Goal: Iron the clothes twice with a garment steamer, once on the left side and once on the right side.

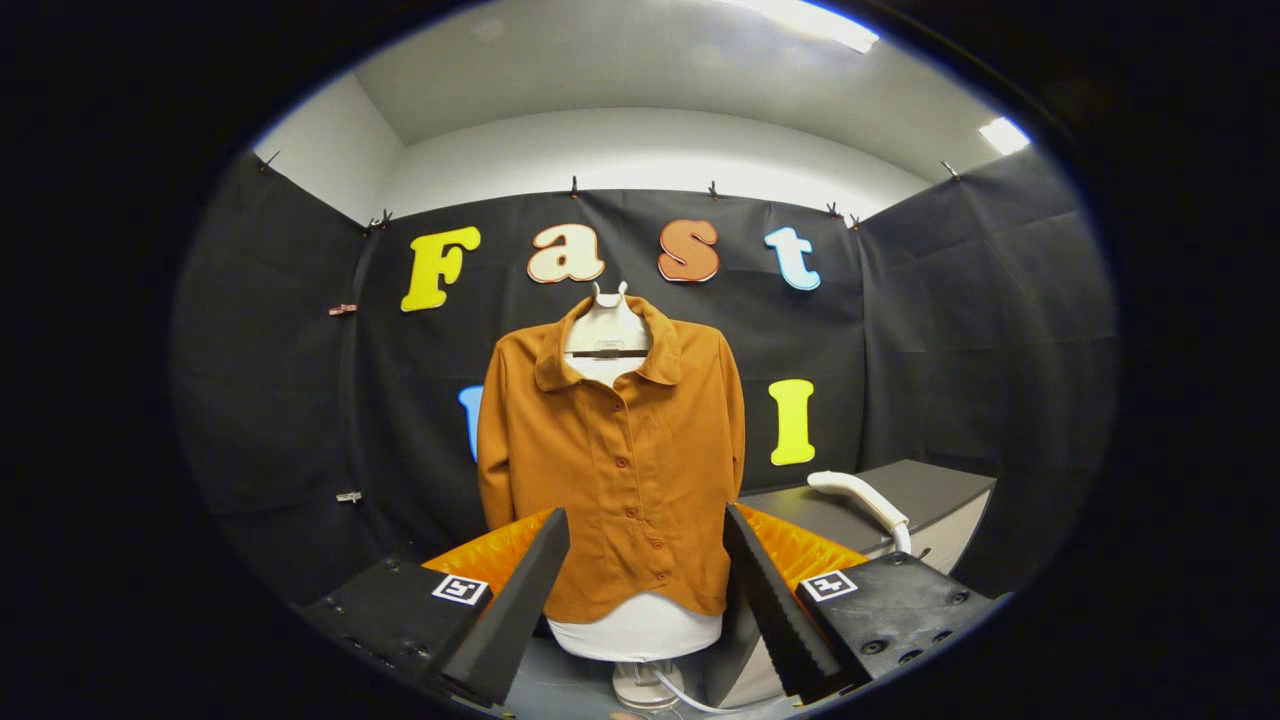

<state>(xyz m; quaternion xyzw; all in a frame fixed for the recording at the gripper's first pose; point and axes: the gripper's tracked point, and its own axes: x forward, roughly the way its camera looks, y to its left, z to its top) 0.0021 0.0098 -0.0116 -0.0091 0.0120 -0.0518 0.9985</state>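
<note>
Nothing ironed yet: jaws wide and empty before orange shirt (615, 470), steamer (858, 497) untouched on table (935, 485).

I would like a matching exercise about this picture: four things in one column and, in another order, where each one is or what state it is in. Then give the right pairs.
Things:
1. shirt
2. steamer
3. gripper
4. white form

Places or states:
A. lying on the dark table, to the right of the shirt
B. open, nothing between the fingers
C. hanging buttoned, just beyond the fingers
D. showing under the shirt's hem and inside its collar

Pairs: 1-C, 2-A, 3-B, 4-D
</note>
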